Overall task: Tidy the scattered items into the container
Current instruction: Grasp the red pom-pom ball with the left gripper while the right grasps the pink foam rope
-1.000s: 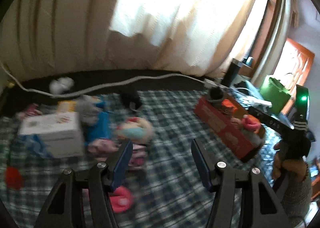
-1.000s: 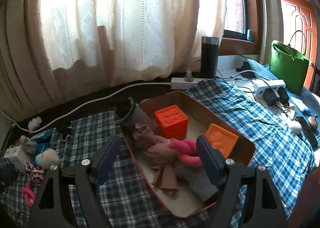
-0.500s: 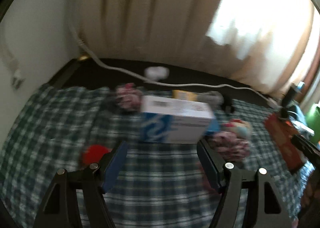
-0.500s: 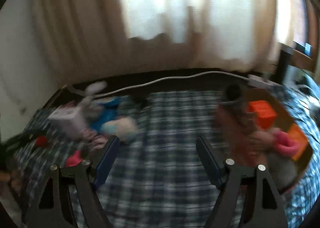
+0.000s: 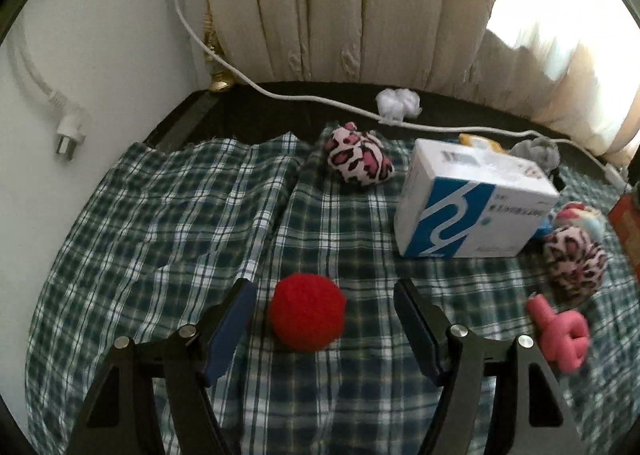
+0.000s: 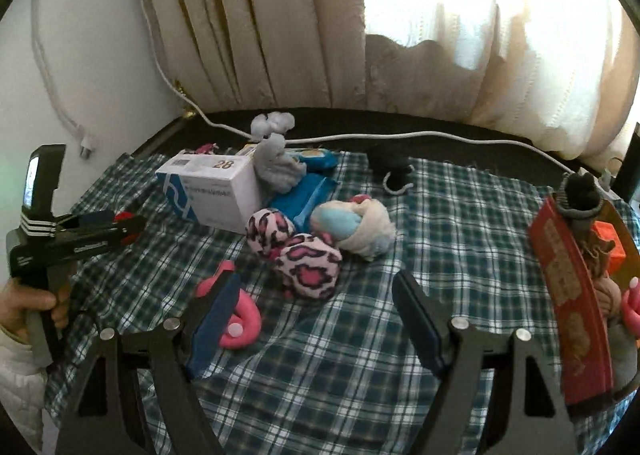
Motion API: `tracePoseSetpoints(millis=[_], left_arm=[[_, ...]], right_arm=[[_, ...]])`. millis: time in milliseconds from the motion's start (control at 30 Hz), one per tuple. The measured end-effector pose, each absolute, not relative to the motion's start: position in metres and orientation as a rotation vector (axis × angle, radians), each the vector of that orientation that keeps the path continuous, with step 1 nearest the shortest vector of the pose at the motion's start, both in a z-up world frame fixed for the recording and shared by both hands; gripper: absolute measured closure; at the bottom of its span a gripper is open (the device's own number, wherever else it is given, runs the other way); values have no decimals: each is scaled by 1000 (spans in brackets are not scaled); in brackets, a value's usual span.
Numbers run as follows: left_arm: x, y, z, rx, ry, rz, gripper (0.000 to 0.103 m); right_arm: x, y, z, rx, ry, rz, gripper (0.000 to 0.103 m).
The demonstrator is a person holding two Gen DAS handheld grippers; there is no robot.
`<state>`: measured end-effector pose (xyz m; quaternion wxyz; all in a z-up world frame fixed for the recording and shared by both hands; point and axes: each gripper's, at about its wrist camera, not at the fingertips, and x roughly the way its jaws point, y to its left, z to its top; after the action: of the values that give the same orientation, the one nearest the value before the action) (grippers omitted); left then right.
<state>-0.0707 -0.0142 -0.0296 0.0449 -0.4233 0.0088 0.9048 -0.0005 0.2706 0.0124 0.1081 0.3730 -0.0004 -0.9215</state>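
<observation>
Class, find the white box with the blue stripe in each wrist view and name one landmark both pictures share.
Left wrist view: the white box sits right of centre, beyond the red ball.
Right wrist view: the same box sits upper left, left of the leopard-print bundles.
Shared landmark: the white cable along the dark far edge.

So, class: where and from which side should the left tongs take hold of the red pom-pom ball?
Grip the red pom-pom ball across its widest middle, coming down from above. It is round and soft, lies free on the checked cloth, and already sits between the open left tongs.
</observation>
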Motion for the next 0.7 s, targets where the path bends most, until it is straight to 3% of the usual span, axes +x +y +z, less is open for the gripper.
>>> tracePoseSetpoints(millis=[133, 200, 233, 400, 700], left_arm=[[-79, -20, -35, -1294, -39, 2743, 33], [-81, -27, -37, -1311, -98, 2734, 59], [-82, -30, -38, -1320, -128, 2729, 65], [-80, -40, -36, -1293, -207, 2745, 67], [-66, -27, -16, -1147, -133, 2760, 68]], right_arm=[[-4, 267, 9, 1111, 4, -2702, 21], [-7, 266, 6, 1122, 2, -2695, 21], [-8, 266, 5, 1126, -2, -2690, 21], [-13, 260, -2, 1140, -17, -2644, 21], [-20, 234, -20, 1198, 12, -2528, 21]])
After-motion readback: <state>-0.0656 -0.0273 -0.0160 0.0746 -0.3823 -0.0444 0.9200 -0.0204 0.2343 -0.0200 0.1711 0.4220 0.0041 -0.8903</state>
